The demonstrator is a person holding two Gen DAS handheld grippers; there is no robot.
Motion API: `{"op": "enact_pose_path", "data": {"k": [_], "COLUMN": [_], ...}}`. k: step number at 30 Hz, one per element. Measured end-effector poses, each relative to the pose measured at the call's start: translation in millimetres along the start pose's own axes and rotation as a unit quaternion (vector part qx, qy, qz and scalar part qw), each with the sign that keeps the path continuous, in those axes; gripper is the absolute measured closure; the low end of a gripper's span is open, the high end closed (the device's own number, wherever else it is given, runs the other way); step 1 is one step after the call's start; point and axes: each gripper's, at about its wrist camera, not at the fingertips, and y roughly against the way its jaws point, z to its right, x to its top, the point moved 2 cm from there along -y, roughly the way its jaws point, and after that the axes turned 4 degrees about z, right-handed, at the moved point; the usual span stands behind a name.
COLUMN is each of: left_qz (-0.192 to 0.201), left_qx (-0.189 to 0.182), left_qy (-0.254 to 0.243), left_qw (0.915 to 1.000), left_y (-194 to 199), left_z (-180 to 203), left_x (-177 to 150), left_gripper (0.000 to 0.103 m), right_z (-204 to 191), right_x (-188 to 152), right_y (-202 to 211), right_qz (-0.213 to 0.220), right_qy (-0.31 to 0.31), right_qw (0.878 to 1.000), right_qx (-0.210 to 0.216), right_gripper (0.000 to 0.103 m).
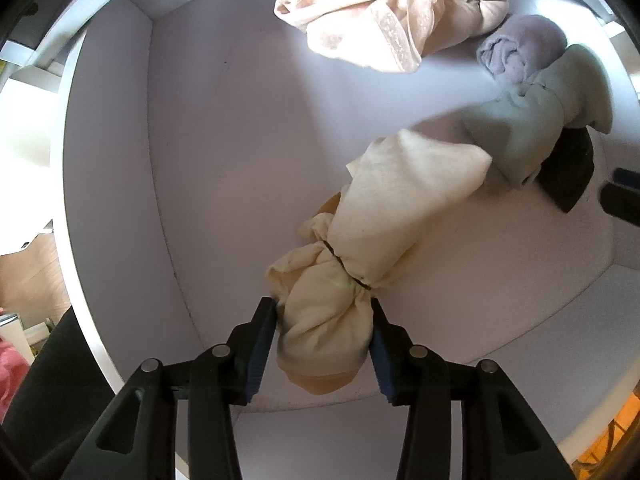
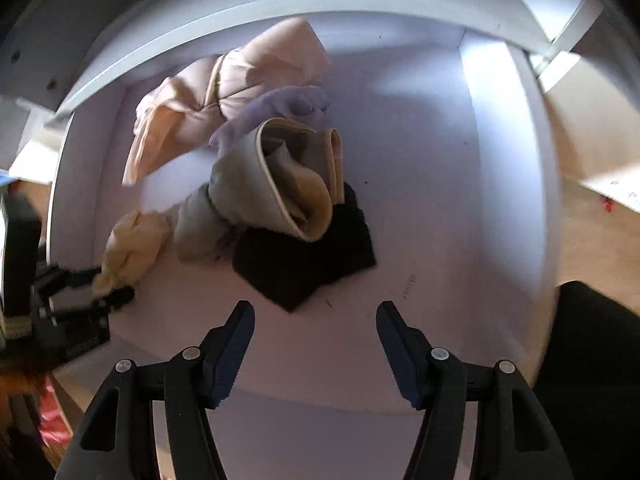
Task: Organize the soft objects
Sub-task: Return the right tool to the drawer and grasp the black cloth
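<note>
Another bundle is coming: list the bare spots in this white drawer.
Free: the drawer floor between its side wall and the cream tied cloth bundle, and the floor beyond the black folded cloth. Crowded: the corner with the pale pink garment.

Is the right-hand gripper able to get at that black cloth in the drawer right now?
Probably yes. The right gripper hangs open just short of the black cloth, whose near corner lies bare. A grey-green bundle covers only its far part.
</note>
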Motion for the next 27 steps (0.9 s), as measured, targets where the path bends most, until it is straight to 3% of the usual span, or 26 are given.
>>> {"op": "enact_pose_path", "data": {"k": [5, 13, 19, 24, 27], "left_qz": [-0.001, -0.003, -0.002, -0.001, -0.001], "left_qx": [-0.002, -0.006, -0.011, -0.016, -0.019], "left_qy": [-0.001, 0.005, 0.011, 0.014, 0.015], "left_qw": [1.0, 1.0, 0.9999, 0.9998, 0.9997], "left_y": [1, 1, 2, 4, 5], "left_z": [-5, -8, -13, -18, -21], "left_x": [-4, 4, 8, 10, 11], "left_gripper": [0.057, 0.057, 0.056, 0.055, 0.055], "right_z": [0, -13, 27, 40, 34], "right_x": [11, 15, -5, -6, 2], "right_y": [-11, -27, -13, -2, -10], "right_qz": [0.01, -0.004, -0.025, 0.006, 0.002], "right_qy": [-0.019, 0.047, -0.012, -0.055, -0.05], "right_qw": [1.0, 0.998, 0.996, 0.997, 0.998], "right_qx": [0.011, -0.037, -0.085, -0.046, -0.027], "right_gripper": [0.039, 0.034, 0.034, 0.033, 0.033]}}
